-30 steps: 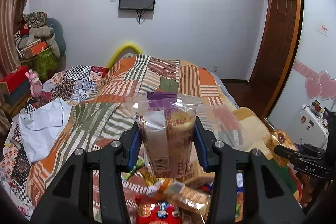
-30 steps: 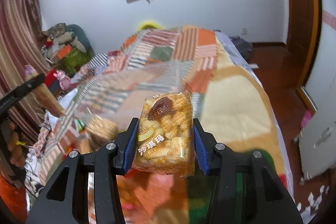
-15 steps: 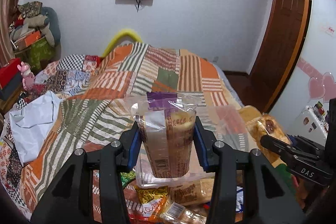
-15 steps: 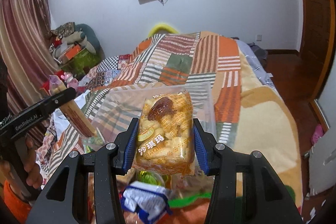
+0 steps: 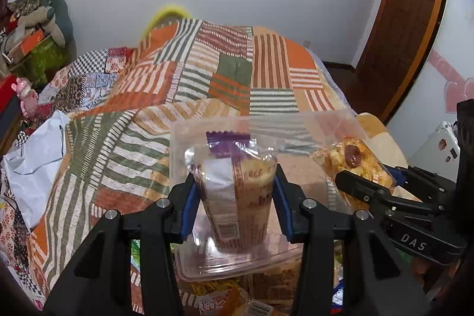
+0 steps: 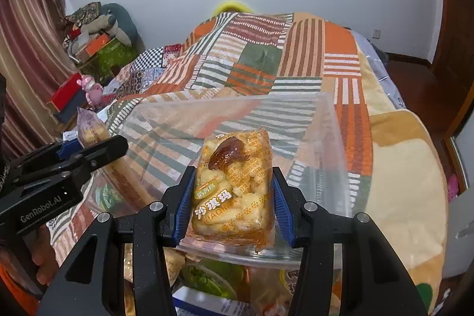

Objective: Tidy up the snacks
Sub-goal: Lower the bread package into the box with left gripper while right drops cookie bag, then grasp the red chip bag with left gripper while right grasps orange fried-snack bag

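Gripping upright — left tongs clamp cake pack | right tongs clamp sachima pack, long axis vertical — over clear tub

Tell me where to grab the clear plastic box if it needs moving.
Grip the clear plastic box by its bare right wall, from above, one finger inside and one outside. Its top is open and the rim is thin; snack packets crowd its near edge. Both grippers are full, so free one first.

Your left gripper has black arms and blue pads, gripping a brown-lettered cake pack with a purple top edge. Your right gripper, also black and blue, holds a golden-yellow sachima pack. The patchwork quilt shows orange, green, brown and white stripes.
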`<state>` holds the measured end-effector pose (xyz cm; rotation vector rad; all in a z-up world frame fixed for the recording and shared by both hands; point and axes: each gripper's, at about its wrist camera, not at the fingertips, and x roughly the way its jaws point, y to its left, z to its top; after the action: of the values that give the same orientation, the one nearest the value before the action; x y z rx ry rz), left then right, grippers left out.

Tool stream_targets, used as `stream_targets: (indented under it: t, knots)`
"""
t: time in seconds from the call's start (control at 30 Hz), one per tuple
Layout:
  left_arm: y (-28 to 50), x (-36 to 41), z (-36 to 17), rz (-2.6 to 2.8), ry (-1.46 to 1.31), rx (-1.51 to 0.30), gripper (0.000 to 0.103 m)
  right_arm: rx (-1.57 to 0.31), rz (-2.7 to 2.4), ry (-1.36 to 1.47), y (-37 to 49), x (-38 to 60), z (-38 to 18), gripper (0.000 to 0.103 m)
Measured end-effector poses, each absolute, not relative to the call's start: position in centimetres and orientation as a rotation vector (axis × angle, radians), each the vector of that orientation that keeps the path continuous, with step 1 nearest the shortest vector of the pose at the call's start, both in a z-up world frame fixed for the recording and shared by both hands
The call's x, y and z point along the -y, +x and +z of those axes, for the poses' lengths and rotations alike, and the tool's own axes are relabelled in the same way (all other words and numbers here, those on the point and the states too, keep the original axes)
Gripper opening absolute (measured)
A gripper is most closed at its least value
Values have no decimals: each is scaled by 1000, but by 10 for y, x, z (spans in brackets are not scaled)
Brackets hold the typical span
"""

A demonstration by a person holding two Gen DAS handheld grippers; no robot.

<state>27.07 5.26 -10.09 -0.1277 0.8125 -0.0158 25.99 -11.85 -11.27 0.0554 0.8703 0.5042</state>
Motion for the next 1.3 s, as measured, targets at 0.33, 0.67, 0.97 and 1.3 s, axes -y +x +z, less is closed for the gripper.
stream_targets:
  t: [0.33, 0.67, 0.97, 1.3]
  knots:
    - [264, -59, -96, -3, -163, -806, 67, -830, 473, 8, 252, 121, -99, 58]
    - [217, -68, -64, 0, -164, -752, 76, -754, 499, 10, 207, 143, -67, 66]
    - [156, -70, -58, 8, -104, -768, 85, -757, 512, 6, 162, 161, -65, 67]
    - [107, -66, -91, 7, -91, -871, 88, -837, 541, 22, 130, 165, -94, 67]
